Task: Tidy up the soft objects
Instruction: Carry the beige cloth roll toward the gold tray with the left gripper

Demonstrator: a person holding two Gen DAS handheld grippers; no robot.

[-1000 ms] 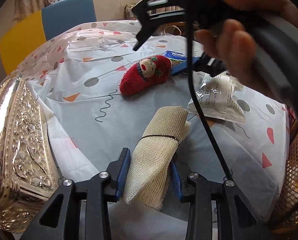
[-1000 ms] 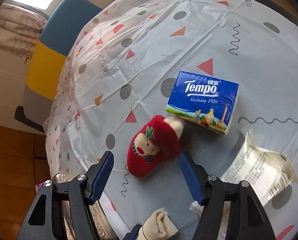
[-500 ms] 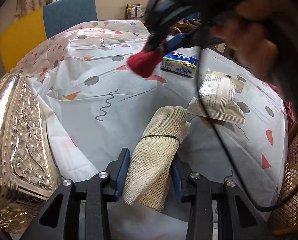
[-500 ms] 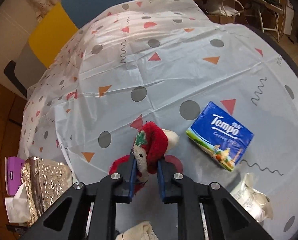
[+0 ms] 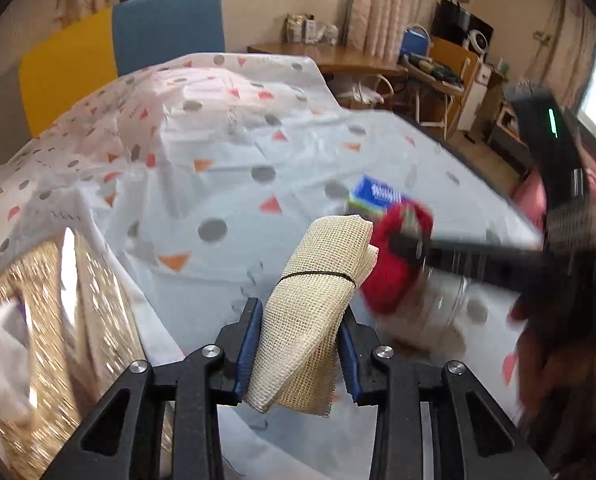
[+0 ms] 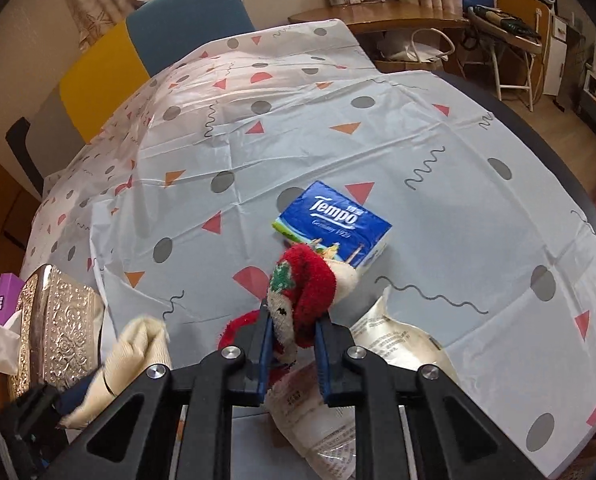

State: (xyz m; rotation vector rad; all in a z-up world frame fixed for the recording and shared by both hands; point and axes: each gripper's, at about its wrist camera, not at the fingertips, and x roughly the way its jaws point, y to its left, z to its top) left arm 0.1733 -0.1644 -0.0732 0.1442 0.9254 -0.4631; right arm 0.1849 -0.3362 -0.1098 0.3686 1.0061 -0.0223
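Left wrist view: left gripper closing, pads pressing the banded mesh cloth roll, lifted clear of the tablecloth, likely for stowing. Right wrist view: right gripper clamped on red plush toy, raised above tissue pack and plastic bag

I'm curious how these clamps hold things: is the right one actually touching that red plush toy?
Touching. The right wrist view shows the right gripper with both blue pads pressed into the red plush toy, squeezing it above the tablecloth.

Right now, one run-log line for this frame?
left gripper: shut on mesh cloth roll | right gripper: shut on red plush toy | Tempo tissue pack: on table
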